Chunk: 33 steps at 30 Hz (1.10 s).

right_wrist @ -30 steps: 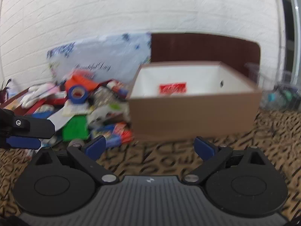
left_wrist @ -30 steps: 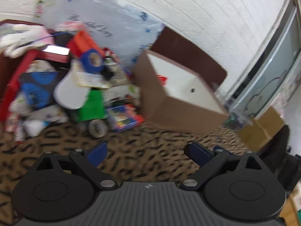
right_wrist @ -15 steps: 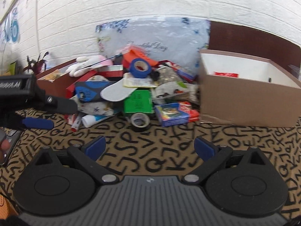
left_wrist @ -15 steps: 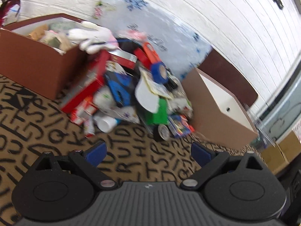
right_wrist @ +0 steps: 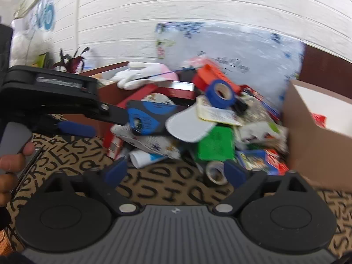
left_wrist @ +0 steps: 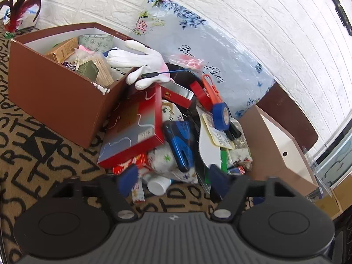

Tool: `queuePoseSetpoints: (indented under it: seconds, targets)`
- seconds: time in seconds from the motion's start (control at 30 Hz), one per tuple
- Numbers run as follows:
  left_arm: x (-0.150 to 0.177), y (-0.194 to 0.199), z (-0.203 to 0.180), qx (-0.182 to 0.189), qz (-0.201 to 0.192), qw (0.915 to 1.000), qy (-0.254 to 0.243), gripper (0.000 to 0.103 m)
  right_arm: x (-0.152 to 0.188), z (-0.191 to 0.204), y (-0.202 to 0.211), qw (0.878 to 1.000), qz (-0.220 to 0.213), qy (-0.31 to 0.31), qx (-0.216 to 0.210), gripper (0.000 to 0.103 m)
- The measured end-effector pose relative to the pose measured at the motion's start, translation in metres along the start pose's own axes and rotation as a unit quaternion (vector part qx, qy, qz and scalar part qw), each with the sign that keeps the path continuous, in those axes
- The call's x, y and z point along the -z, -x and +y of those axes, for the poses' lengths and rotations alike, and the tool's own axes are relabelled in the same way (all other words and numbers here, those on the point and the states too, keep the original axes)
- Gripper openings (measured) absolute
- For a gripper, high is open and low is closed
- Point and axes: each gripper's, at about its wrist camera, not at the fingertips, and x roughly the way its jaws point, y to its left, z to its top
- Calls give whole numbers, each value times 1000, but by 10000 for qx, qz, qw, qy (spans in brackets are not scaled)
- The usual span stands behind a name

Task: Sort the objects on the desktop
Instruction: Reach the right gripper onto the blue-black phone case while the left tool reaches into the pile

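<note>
Clutter pile [left_wrist: 176, 132] heaped btwn full brown box [left_wrist: 55, 101] and near-empty box [left_wrist: 275, 154], awaiting sorting. Left gripper [left_wrist: 169, 181] closing, nothing btwn jaws, just before pile's near edge. Right gripper [right_wrist: 176, 173] closing too, empty, nr tape roll [right_wrist: 216, 172].

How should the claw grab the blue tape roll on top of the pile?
Probably by its rim, from above. The blue tape sits tilted on top of the pile, its hole facing us, so one finger could slip inside and one outside.
</note>
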Motion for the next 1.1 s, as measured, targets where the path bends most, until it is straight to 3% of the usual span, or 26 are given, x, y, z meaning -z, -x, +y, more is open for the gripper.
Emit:
queuePoseSetpoints:
  seconds: [0.23, 0.53, 0.83, 0.93, 1.1]
  targets:
    - [-15, -8, 10, -109, -212, 9997, -21, 46, -16, 27, -28, 9981, -35, 574, -207, 65]
    - [-27, -25, 18, -182, -269, 9995, 47, 48, -29, 48, -53, 9949, -146, 959, -266, 48]
    - [-25, -32, 27, -19, -243, 9996, 155, 58, -26, 51, -72, 9894, -187, 1439, -28, 47]
    - [-26, -32, 26, 102, -178, 9997, 122, 53, -25, 45, -68, 9892, -144, 1456, -122, 33]
    - [-23, -19, 20, 241, -297, 9993, 17, 48, -18, 49, -49, 9838, -379, 1742, 182, 26]
